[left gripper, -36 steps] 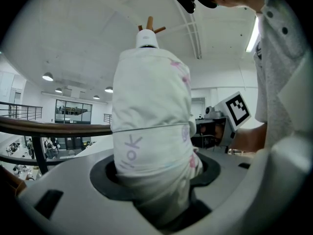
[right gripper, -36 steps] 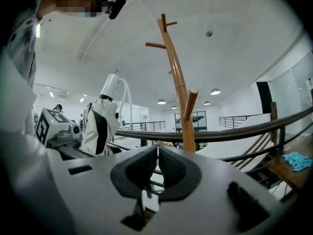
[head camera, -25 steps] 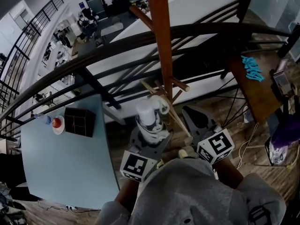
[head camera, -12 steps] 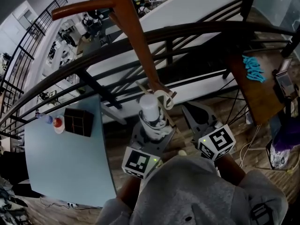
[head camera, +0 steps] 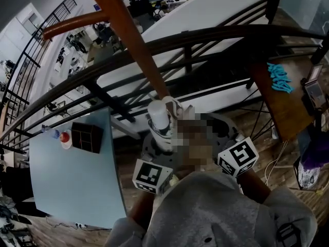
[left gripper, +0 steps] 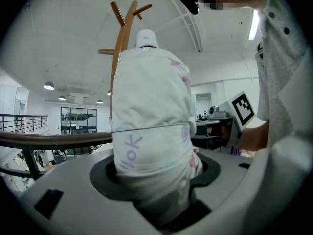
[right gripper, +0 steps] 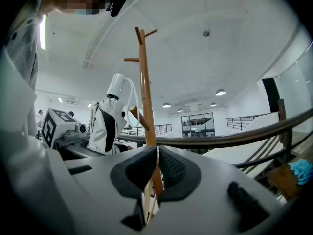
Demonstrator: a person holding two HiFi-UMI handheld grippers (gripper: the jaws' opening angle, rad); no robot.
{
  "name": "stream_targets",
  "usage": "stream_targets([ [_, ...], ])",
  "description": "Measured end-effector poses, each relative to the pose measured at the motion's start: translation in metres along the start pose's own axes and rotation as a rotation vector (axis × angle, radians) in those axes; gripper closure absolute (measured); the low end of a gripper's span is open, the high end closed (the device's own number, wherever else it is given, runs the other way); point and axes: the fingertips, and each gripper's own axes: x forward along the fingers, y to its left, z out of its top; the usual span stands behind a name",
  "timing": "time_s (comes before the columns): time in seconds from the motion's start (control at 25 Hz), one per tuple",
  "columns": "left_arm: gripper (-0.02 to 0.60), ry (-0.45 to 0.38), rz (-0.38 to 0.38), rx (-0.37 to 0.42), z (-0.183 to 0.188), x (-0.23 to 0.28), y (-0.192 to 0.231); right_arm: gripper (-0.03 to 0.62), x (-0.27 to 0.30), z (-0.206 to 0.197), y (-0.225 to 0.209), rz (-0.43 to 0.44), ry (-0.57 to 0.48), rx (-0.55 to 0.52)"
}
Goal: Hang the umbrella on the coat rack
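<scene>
The left tongs (left gripper: 156,180) squeeze the white folded cloth umbrella (left gripper: 151,111), which stands up. The right tongs (right gripper: 156,173) are pressed together and hold nothing. The umbrella is just beside the tall brown wooden coat rack (right gripper: 145,102), at its 9 o'clock.

Light blue table (head camera: 77,184) carries a dark compartmented box (head camera: 86,137) and a bottle (head camera: 48,130). Brown table (head camera: 281,109) holds turquoise items (head camera: 280,76).
</scene>
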Motion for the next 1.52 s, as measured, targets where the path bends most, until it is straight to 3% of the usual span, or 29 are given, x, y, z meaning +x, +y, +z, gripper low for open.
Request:
stream_targets([
  [0.52,0.29,0.063,0.109,-0.045,-0.039,0.008,0.025,0.565,0.009,-0.011,-0.009,0.043,0.018,0.011],
  [0.76,0.291,0.102,0.164,-0.108,-0.065,0.012,0.034,0.565,0.005,-0.014,-0.014,0.058,0.025,0.021],
  [1.52,0.29,0.242,0.253,-0.205,-0.164,0.01,0.016,0.565,-0.016,-0.034,-0.016,0.108,0.057,0.046],
])
